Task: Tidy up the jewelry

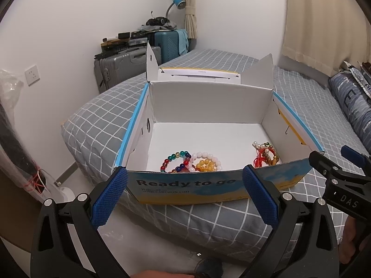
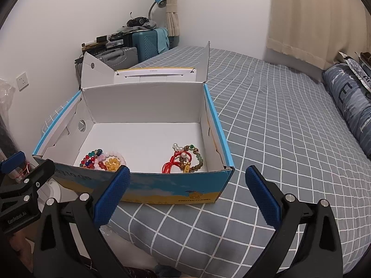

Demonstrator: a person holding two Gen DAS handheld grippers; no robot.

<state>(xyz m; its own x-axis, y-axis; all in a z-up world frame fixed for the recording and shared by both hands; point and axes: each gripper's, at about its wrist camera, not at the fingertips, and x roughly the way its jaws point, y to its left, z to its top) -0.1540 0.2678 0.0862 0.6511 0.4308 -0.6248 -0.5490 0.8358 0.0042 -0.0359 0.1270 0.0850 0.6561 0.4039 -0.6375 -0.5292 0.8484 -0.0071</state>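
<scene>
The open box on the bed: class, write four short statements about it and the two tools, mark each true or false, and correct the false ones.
1. The box sits on a checked grey bed. True.
2. The jewelry lies in two groups: bead bracelets on one side, a red-corded bunch on the other. True.
3. The right tool is shut on a bracelet. False: it is open, holding nothing, outside the box.
4. The left tool reaches inside the box. False: it is open, in front of the near wall.
</scene>
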